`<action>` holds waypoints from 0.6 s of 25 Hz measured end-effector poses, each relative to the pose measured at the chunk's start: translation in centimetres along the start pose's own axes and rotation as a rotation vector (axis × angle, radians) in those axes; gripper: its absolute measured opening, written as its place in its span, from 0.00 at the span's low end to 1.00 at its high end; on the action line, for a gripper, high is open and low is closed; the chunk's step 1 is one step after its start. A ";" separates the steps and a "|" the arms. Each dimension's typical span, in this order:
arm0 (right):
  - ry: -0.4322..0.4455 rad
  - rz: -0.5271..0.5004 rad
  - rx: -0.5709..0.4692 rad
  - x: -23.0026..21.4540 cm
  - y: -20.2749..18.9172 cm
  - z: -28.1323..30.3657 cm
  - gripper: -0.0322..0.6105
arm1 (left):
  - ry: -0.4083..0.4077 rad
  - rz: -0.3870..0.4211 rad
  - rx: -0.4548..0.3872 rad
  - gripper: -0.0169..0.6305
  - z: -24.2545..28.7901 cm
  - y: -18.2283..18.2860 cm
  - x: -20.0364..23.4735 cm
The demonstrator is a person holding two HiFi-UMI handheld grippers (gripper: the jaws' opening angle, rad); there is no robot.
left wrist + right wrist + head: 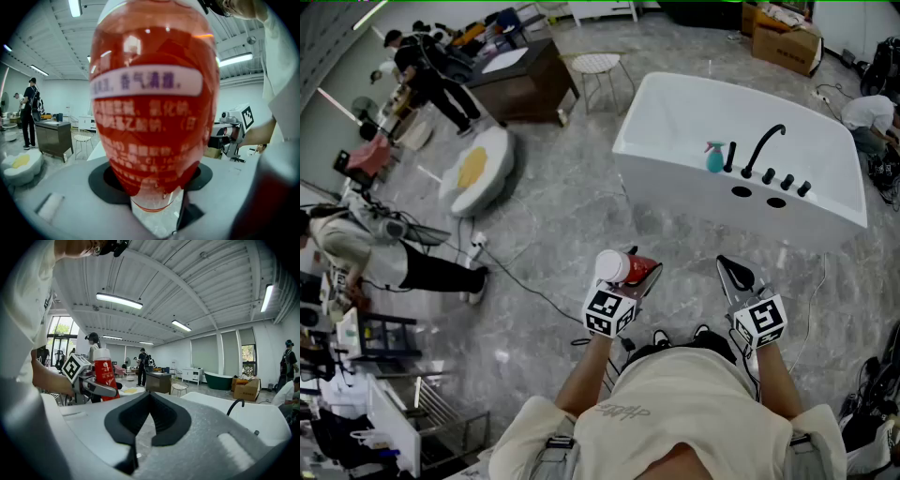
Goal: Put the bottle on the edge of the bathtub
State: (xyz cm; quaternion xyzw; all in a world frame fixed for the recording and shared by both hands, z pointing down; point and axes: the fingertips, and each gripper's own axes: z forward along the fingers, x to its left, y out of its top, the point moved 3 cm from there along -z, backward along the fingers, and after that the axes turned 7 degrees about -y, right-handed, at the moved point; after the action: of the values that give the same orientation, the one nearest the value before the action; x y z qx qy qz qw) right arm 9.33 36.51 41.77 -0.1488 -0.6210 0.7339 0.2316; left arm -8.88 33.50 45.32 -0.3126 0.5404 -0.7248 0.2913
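Observation:
A red bottle [628, 269] with a white cap is clamped in my left gripper [643, 272], held low in front of me over the grey floor. In the left gripper view the bottle [154, 117] fills the frame between the jaws. The right gripper view shows the same bottle [104, 376] upright in the left gripper [101, 389]. My right gripper [733, 270] is beside it, jaws together and empty. The white bathtub [694, 202] stands ahead and to the right, with a black faucet [762, 148] and a teal spray bottle [714, 157] on its near ledge.
A dark cabinet [520, 80], a white wire stool [596, 66] and a round white cushion [478, 169] lie to the far left. A cable [534, 291] runs across the floor. People stand at the left, and a cardboard box [787, 37] sits behind the tub.

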 end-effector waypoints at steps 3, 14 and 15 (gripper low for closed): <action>-0.026 0.029 -0.016 0.4 0.2 0.4 0.05 | 0.001 0.007 0.005 0.49 -0.6 0.0 0.9; -0.076 0.089 0.039 0.9 -2.5 1.0 0.05 | -0.023 -0.063 0.023 0.49 -1.9 -2.7 2.3; -0.073 0.093 0.046 0.8 -2.8 1.3 0.05 | -0.025 -0.067 0.027 0.49 -1.7 -2.9 2.5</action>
State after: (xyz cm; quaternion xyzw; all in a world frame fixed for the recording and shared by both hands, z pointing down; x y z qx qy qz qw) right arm 8.46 36.19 44.80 -0.1452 -0.6046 0.7627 0.1778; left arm -12.00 33.33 48.13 -0.3358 0.5162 -0.7373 0.2777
